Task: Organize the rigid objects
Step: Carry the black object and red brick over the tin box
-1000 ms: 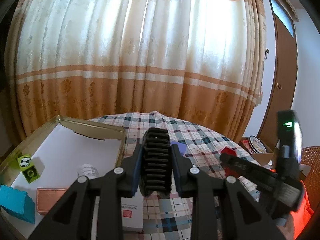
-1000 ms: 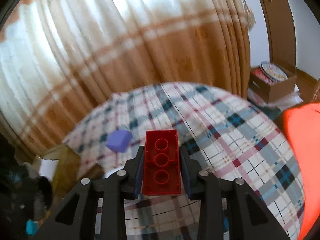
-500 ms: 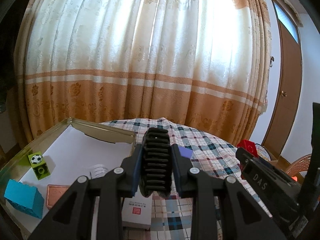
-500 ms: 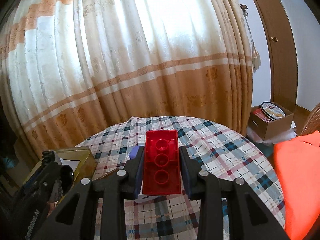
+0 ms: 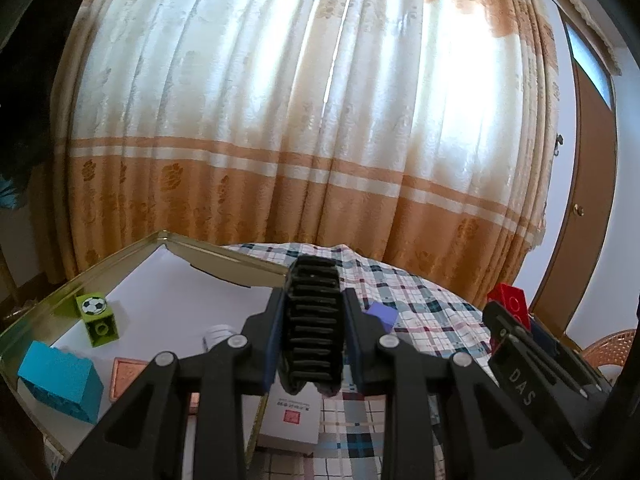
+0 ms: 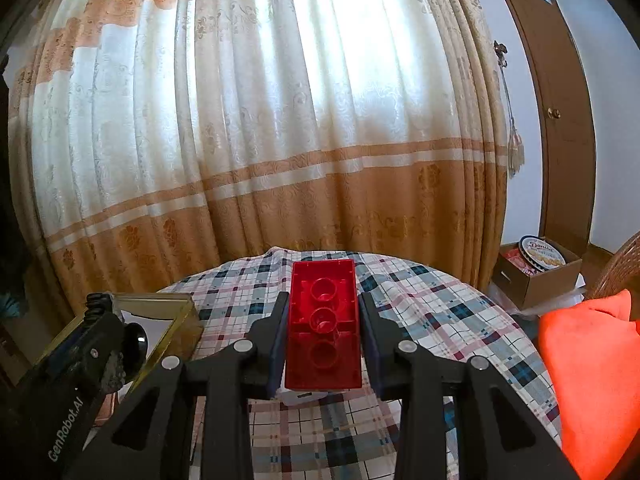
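two handheld tools work above a round counter (image 6: 460,320) draped in a plaid cloth, in front of a cream and orange curtain (image 5: 320,140). the left tool (image 5: 313,330) is clenched on a black ribbed object (image 5: 314,320), pinned upright between both fingers and raised above the counter at the right edge of a gold-rimmed tray (image 5: 224,258) with a white floor. inside the tray lie a green block with a football print (image 5: 96,316), a blue block (image 5: 60,380) at the near left, a flat copper-coloured tile (image 5: 128,372) beside it, and a small white ribbed piece (image 5: 216,334) partly hidden behind the tool. a white box with a red stamp (image 5: 290,412) sits on the cloth just right of the tray, below the tool, and a small purple cube (image 5: 382,314) lies on the cloth farther back. the right tool (image 6: 322,330) is clenched on a red building brick (image 6: 322,320), its hollow underside with three round tubes facing the camera, held in the air over the middle of the counter. in the left view that brick (image 5: 510,300) shows at the right edge, well apart from the tray. an orange cushion (image 6: 592,380) sits at the right, and a cardboard box holding a biscuit tin (image 6: 540,264) stands on the floor by a brown door (image 6: 560,120).
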